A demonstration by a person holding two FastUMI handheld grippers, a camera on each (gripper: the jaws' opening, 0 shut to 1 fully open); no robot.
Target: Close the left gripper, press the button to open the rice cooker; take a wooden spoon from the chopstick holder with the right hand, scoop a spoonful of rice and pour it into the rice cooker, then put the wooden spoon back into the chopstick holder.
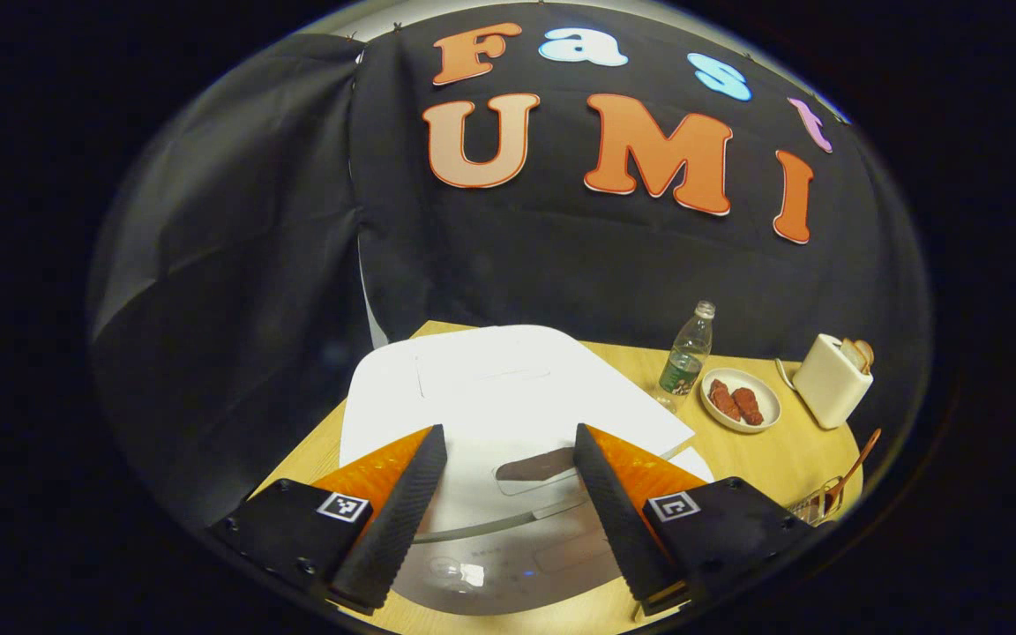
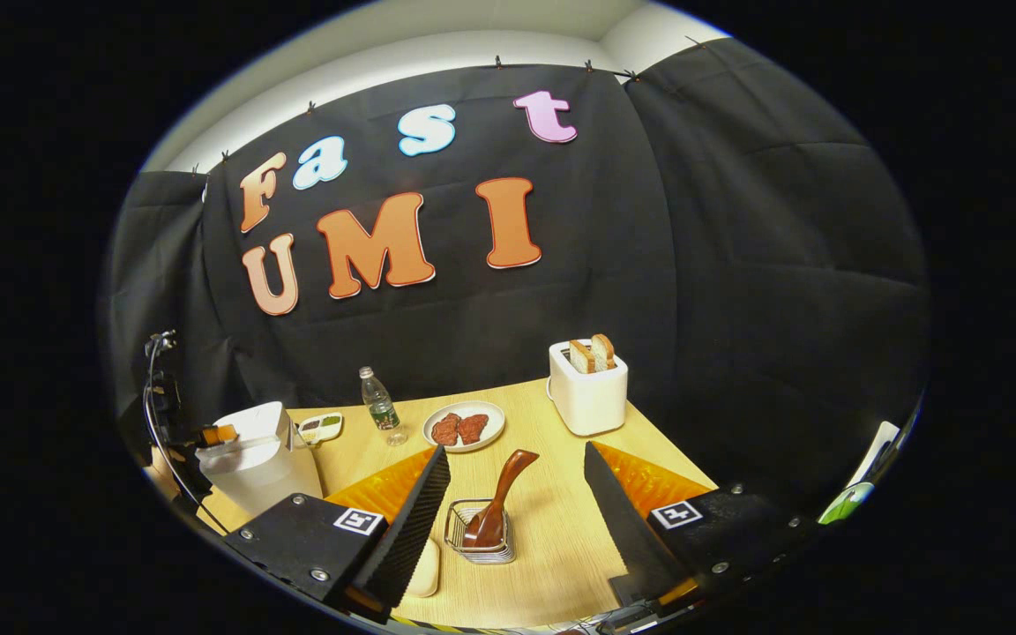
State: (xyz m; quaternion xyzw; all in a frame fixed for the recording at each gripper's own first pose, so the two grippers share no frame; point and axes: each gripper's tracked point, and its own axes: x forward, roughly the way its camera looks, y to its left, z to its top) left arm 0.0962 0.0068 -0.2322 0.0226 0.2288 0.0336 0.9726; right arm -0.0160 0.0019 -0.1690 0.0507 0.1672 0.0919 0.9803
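The white rice cooker (image 1: 508, 388) lies right under my left gripper (image 1: 508, 437), lid down, with a dark button (image 1: 536, 465) on its front. That gripper is open, its fingers apart above the button and touching nothing. In the right gripper view the cooker (image 2: 252, 459) stands at the far left with the left gripper (image 2: 215, 435) over it. The wooden spoon (image 2: 501, 494) leans in the wire chopstick holder (image 2: 480, 540), just beyond and between the fingers of my open right gripper (image 2: 515, 450). The spoon (image 1: 852, 472) also shows far right in the left gripper view.
A water bottle (image 2: 380, 406), a plate of reddish food (image 2: 464, 426), a small dish (image 2: 321, 428) and a white toaster (image 2: 587, 388) holding bread stand along the back of the wooden table (image 2: 552, 529). A pale oval object (image 2: 425, 569) lies beside the holder.
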